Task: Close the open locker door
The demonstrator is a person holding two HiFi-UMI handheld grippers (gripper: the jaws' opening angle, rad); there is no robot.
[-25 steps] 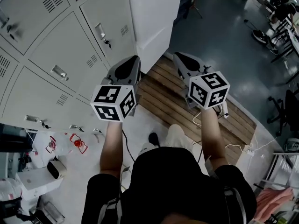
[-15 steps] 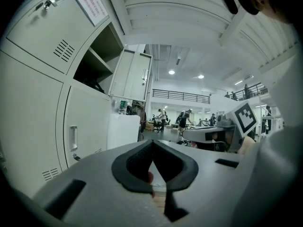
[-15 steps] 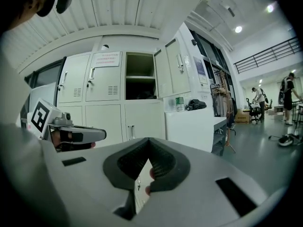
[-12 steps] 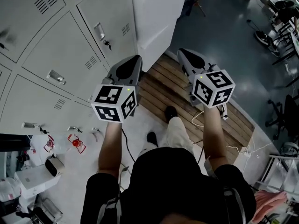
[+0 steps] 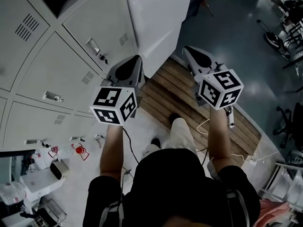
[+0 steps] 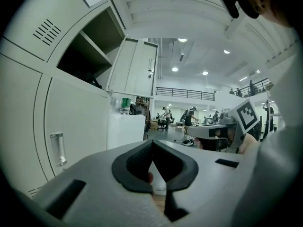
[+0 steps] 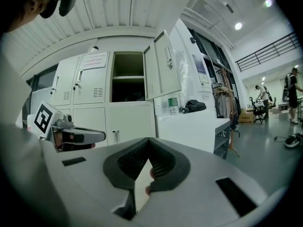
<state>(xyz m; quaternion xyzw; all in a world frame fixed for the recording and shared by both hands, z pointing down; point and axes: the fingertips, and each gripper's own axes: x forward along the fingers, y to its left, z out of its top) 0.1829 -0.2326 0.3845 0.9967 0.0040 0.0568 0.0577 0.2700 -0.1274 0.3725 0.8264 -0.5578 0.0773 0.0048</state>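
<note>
Status: both grippers held out in front of us, side by side, level with each other, not touching.

- left gripper [image 6: 152, 142]: jaws together, tips meeting, nothing clamped.
- right gripper [image 7: 148, 141]: same, jaws closed on nothing.

The open locker door [image 7: 161, 67] is ahead of and well above both grippers, up and to the left of the right one. It's hinged on the right edge of its compartment [image 7: 127, 77] and swung out toward us, roughly square to the locker face. The compartment is in the upper row, with a shelf across it and dark contents below the shelf that we can't make out. Neither gripper is anywhere near the door, and there's no contact.

Around the grippers:
- Closed lockers [image 5: 57, 74] run to the left of the left gripper. It sits close to their faces, and a handle [image 6: 57, 148] shows just off its left side.
- A white cabinet [image 7: 189, 126] stands straight ahead, between the two gripper lines and butted against the end of the locker bank. The door hangs out above it.
- A bottle with a green label [image 7: 173, 103] and a dark bundle [image 7: 194, 105] sit on top of that cabinet.
- A slatted wooden platform [image 5: 161, 96] lies on the floor below and between the grippers, running off under the right one.
- Open floor lies to the right of the right gripper, with people far off.
</note>
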